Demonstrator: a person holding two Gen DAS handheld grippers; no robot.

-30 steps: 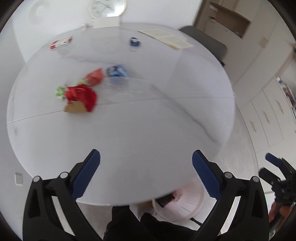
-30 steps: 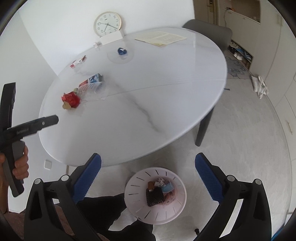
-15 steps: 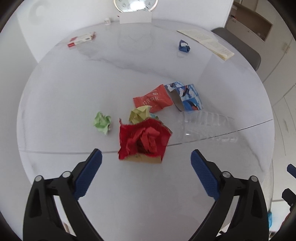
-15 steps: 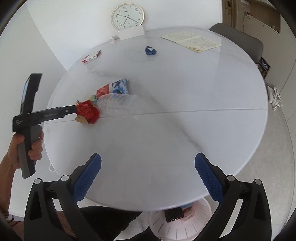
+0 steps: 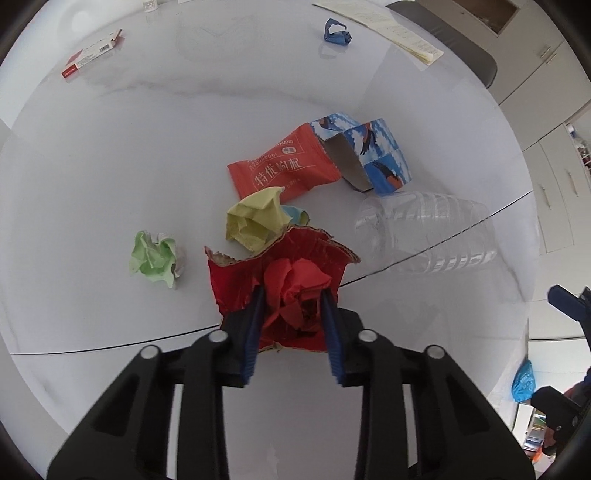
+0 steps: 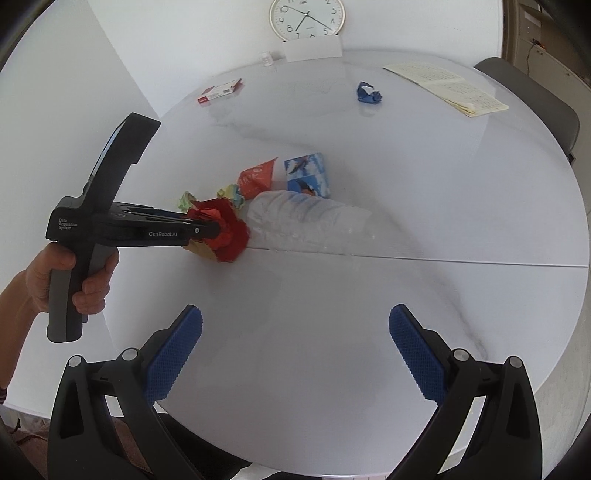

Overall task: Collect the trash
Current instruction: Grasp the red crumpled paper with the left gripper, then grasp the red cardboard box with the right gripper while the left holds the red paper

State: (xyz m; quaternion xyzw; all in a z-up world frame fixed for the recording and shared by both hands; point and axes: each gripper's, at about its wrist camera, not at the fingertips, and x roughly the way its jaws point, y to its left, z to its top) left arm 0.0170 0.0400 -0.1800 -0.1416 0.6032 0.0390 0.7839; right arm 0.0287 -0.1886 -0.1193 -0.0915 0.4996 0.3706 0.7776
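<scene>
My left gripper (image 5: 291, 295) is shut on a red crumpled paper wad (image 5: 295, 284) that lies on a torn piece of red cardboard (image 5: 236, 280) on the white round table (image 5: 110, 166); it also shows in the right wrist view (image 6: 225, 225). Around it lie a green paper ball (image 5: 157, 258), a yellow paper ball (image 5: 255, 221), an orange snack wrapper (image 5: 280, 168), a blue printed carton (image 5: 373, 153), a clear plastic bottle (image 5: 428, 236) on its side and a blue paper ball (image 5: 338, 33). My right gripper (image 6: 295, 332) is open and empty above the table's near part.
A red-and-white small box (image 5: 90, 53) and an open booklet (image 5: 399, 33) lie at the far side of the table. A clock (image 6: 308, 16) leans against the wall behind a white card (image 6: 312, 50). A grey chair (image 6: 535, 99) stands at the far right.
My left gripper has moved forward and down onto the red paper wad and shut on it. My right gripper has moved up over the table and stays open.
</scene>
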